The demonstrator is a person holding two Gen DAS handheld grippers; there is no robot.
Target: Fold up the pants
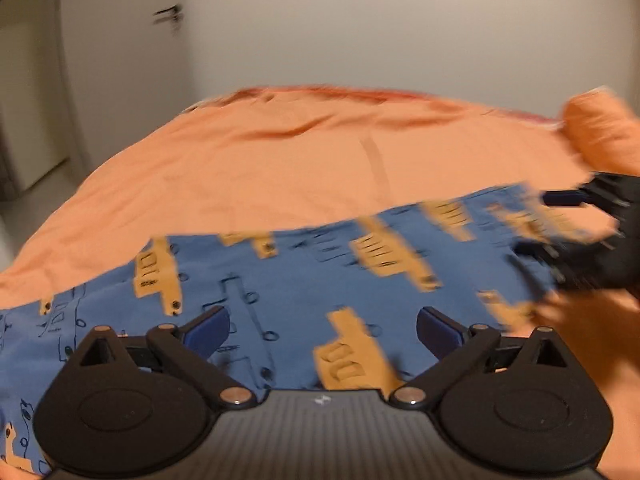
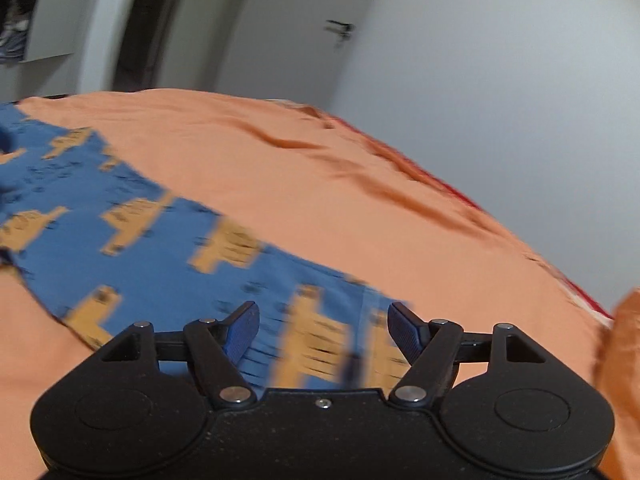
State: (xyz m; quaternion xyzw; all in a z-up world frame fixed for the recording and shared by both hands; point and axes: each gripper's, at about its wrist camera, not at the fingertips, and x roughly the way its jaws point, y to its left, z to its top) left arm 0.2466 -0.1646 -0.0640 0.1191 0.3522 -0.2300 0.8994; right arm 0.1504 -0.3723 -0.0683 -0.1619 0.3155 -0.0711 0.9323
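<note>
Blue pants [image 1: 288, 280] with orange block prints lie spread flat on the orange bedsheet [image 1: 280, 168]. My left gripper [image 1: 322, 330] is open and empty, jaws wide apart just above the pants. My right gripper [image 2: 323, 330] is open too, hovering over one end of the pants [image 2: 160, 248]. That right gripper also shows blurred at the right edge of the left wrist view [image 1: 560, 224], over the pants' right end. Both views are blurred by motion.
The bed fills both views, with a bunched orange pillow or cover [image 1: 600, 128] at its far right. A pale wall [image 1: 400, 20] stands behind the bed and a door with a handle [image 1: 168, 16] is at the left.
</note>
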